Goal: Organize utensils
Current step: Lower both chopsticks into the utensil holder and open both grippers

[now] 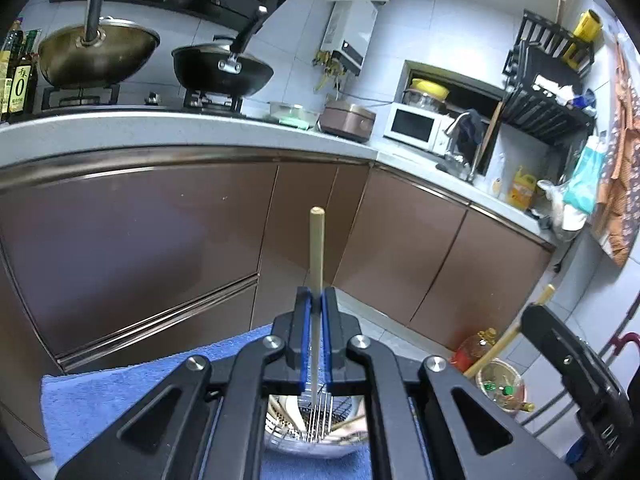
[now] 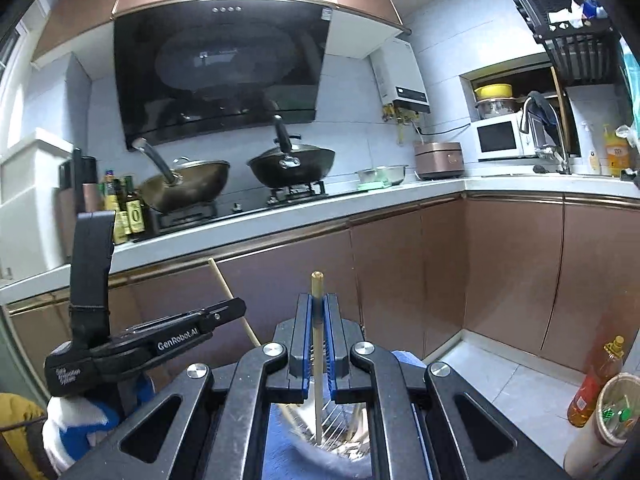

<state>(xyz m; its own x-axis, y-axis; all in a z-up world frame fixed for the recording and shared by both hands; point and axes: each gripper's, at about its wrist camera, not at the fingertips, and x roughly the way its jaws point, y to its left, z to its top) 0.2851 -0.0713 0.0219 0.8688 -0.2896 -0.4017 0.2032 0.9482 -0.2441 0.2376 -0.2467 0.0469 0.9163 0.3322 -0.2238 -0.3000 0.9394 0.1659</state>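
My left gripper is shut on a wooden chopstick that stands upright, its lower end over a metal bowl holding a wire rack and several utensils. My right gripper is shut on another wooden chopstick, upright, its lower end inside the same bowl. The left gripper and its chopstick show at the left of the right wrist view. The right gripper's body and its chopstick show at the right of the left wrist view.
The bowl sits on a blue towel. Brown cabinets and a white counter stand ahead, with two woks on the stove. An oil bottle and a cup stand on the floor at right.
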